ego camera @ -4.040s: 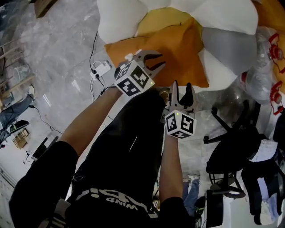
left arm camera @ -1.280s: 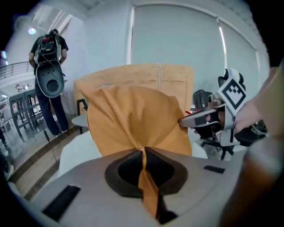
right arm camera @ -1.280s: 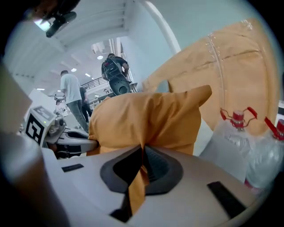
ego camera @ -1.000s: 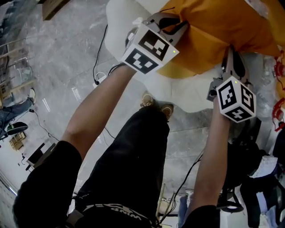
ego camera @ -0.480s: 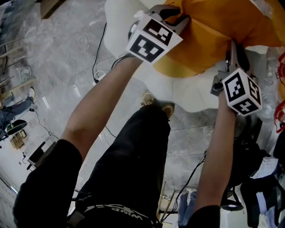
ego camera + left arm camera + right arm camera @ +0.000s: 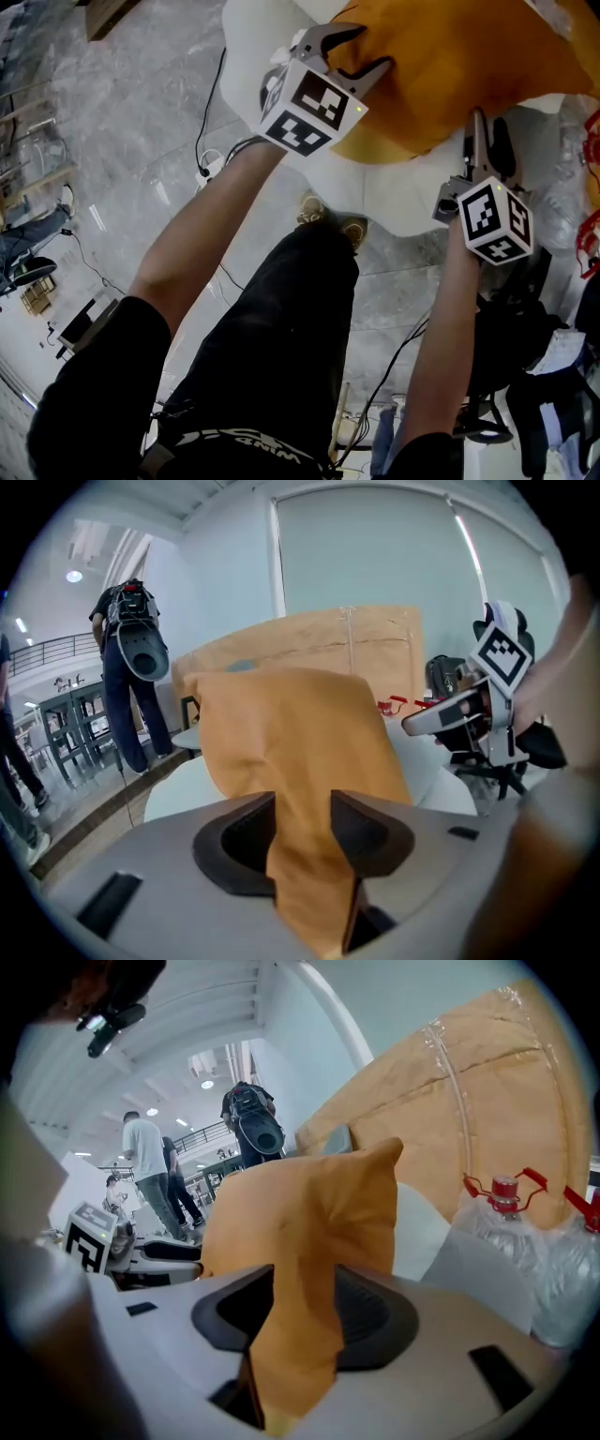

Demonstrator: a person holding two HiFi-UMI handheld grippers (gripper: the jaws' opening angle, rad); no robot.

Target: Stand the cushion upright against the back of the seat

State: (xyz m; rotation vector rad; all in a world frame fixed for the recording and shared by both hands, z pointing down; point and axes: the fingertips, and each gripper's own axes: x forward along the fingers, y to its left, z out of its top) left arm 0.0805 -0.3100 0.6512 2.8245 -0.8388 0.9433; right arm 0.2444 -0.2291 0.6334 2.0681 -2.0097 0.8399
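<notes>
The orange cushion (image 6: 450, 66) lies on the white seat (image 6: 375, 202) at the top of the head view. My left gripper (image 6: 361, 52) is at the cushion's left edge with its jaws opening, and a fold of orange fabric (image 6: 291, 742) still hangs between them. My right gripper (image 6: 487, 127) is at the cushion's lower right corner, its jaws opening too, with the corner (image 6: 300, 1222) still in the gap. In both gripper views the cushion rises upright ahead of the jaws. The right gripper (image 6: 469, 705) also shows from the left one.
A brown board (image 6: 375, 639) stands behind the seat. Large water bottles (image 6: 506, 1222) stand at its right. A black office chair (image 6: 525, 328) with clothes is at the lower right. Cables (image 6: 211, 159) run over the marble floor. People (image 6: 131, 686) stand farther off.
Both pairs of jaws have spread from pinched tight to apart. Both hands have dropped slightly towards me. The cushion stays on the seat.
</notes>
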